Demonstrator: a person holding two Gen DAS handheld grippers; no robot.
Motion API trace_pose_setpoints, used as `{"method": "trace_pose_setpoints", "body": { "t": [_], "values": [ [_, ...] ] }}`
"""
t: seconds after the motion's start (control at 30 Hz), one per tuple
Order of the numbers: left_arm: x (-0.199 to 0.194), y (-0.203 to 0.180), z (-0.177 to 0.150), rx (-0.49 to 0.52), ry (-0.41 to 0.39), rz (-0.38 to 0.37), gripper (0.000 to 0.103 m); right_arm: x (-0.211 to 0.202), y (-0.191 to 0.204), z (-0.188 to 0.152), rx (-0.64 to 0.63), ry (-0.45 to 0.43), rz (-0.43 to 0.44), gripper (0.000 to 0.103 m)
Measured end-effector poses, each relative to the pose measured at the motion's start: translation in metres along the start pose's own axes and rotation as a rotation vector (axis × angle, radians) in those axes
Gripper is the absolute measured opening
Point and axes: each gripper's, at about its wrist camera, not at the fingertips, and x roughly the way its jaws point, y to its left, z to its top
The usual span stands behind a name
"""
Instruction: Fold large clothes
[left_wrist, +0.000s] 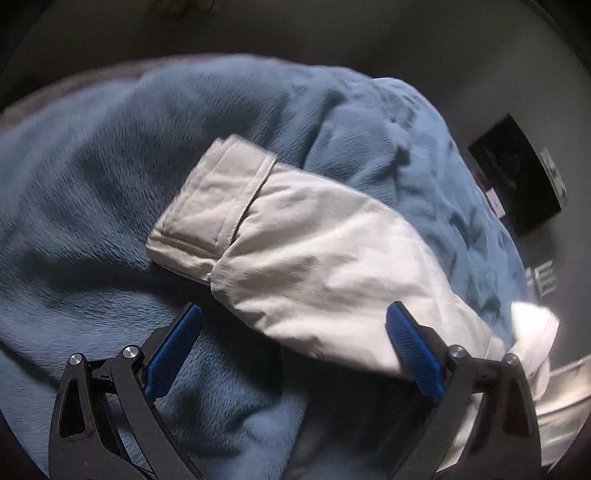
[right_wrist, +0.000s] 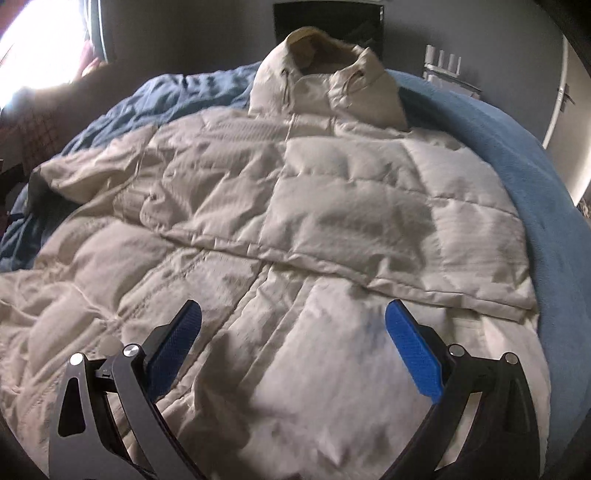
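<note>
Left gripper (left_wrist: 293, 325) fingers spread apart, the jacket sleeve cuff (left_wrist: 207, 214) lying ahead between them on open blue blanket (left_wrist: 92, 184). Right gripper (right_wrist: 293, 325) fingers also apart over the jacket (right_wrist: 295, 206), its hem edge ahead of the right finger.

Left tongs (left_wrist: 293, 347) spread wide, right tongs (right_wrist: 293, 345) spread wide, both gripping nothing

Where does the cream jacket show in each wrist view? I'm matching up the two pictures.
Left wrist view: only one sleeve of the jacket, cuff toward upper left, running from the centre to the lower right.
Right wrist view: the jacket fills most of the picture, spread flat, collar at top centre.
Shared landmark: the blue blanket under it in both.
</note>
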Motion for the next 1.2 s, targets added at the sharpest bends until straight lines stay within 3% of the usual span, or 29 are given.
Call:
{"method": "trace_pose_setpoints", "body": {
  "t": [0.13, 0.27, 0.37, 0.5, 0.6, 0.73, 0.93, 1.03, 1.2],
  "values": [
    [0.022, 0.024, 0.004, -0.115, 0.044, -0.069, 0.068, 0.008, -0.003, -0.002, 0.013, 0.007, 0.028, 0.096],
    [0.025, 0.048, 0.007, -0.229, 0.007, -0.15, 0.031, 0.015, -0.003, -0.002, 0.016, 0.01, 0.039, 0.096],
    [0.005, 0.039, 0.01, -0.153, -0.082, -0.148, 0.016, 0.018, -0.002, -0.002, 0.011, 0.01, 0.038, 0.096],
    [-0.045, -0.006, 0.005, 0.073, -0.245, -0.117, 0.015, 0.018, -0.002, -0.002, 0.011, 0.007, 0.038, 0.096],
    [-0.082, -0.042, -0.01, 0.193, -0.317, -0.178, 0.014, 0.018, -0.003, -0.002, 0.012, 0.008, 0.041, 0.096],
    [-0.131, -0.102, -0.037, 0.321, -0.356, -0.321, 0.014, 0.017, -0.004, -0.003, 0.019, 0.006, 0.051, 0.096],
    [-0.189, -0.212, -0.09, 0.534, -0.362, -0.501, 0.014, 0.015, -0.006, -0.004, 0.024, 0.0, 0.063, 0.096],
    [-0.203, -0.258, -0.115, 0.582, -0.315, -0.605, 0.014, 0.015, -0.008, -0.004, 0.027, -0.004, 0.07, 0.096],
    [-0.203, -0.331, -0.174, 0.73, -0.249, -0.706, 0.014, 0.016, -0.01, -0.005, 0.036, -0.011, 0.086, 0.096]
  ]
}}
